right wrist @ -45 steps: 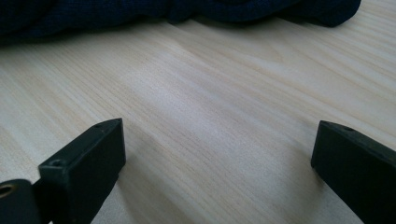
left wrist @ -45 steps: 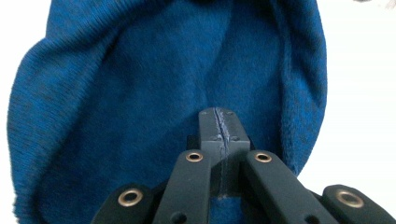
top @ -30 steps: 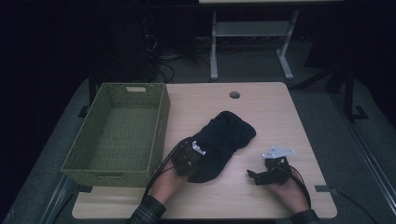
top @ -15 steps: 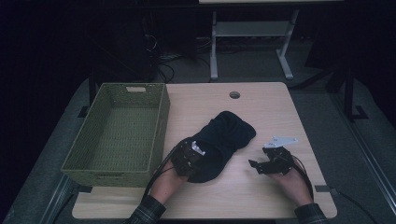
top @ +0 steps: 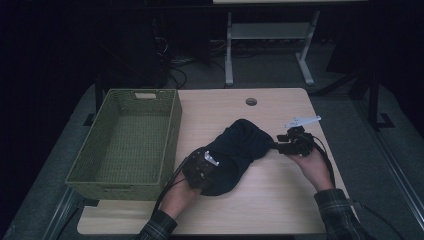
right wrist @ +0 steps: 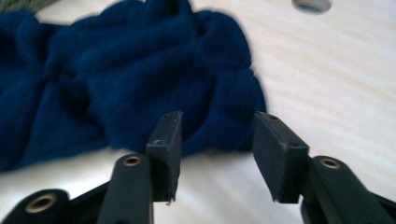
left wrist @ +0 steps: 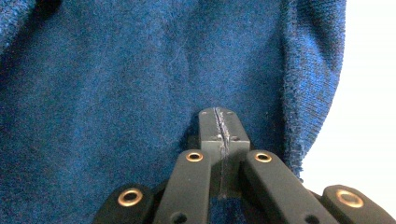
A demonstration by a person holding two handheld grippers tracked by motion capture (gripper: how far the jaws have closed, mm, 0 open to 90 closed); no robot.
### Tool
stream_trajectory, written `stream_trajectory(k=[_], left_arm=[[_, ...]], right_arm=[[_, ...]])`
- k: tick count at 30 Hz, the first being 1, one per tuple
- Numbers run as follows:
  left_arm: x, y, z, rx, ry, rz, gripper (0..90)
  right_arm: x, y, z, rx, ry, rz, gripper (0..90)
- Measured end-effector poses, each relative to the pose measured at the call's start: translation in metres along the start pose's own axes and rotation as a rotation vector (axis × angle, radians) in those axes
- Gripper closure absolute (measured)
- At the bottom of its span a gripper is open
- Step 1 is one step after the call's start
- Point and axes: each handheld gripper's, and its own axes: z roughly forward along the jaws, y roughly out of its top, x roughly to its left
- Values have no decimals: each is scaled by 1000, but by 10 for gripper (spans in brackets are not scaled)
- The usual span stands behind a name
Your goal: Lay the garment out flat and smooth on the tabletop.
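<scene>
The left gripper (top: 202, 169) is clamping the near end of the dark blue knit garment (top: 237, 152), anchoring it on the worktop (top: 280, 210) beside the green basket (top: 127, 145). The right gripper (top: 285, 145), jaws just closing but still apart, is approaching the garment's far edge, likely to pinch it.

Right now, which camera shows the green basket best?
The high view: the whole green basket sits at the table's left, open and empty. The right gripper view catches a blurred green sliver at its top left corner.
</scene>
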Motion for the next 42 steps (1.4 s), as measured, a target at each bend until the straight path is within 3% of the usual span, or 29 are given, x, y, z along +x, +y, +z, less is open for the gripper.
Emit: stream_trajectory(k=[11,17,21,23,28,35,38,41,42], left_arm=[[1,1,0,7,-3,-6,900],[1,1,0,7,-4,-8,900],[1,1,0,9,-4,-6,900],[1,1,0,10,-4,-5,900],[0,1,0,9,3,-4,900],[-1,1,0,8,5,-5,900],[-2,1,0,8,13,0,900],[-5,2,0,14,25,14,900],[-5,3,1,18,6,16,900]], right_arm=[[-26,38,35,7,-12,16,529],[-38,52,55,23,19,49,512],[-38,53,68,23,48,56,494],[-38,51,77,51,44,43,478],[-40,42,97,104,79,71,459],[-37,39,104,144,97,56,605],[-38,39,103,150,115,76,699],[-35,41,100,146,92,54,809],[-34,43,97,140,72,33,817]])
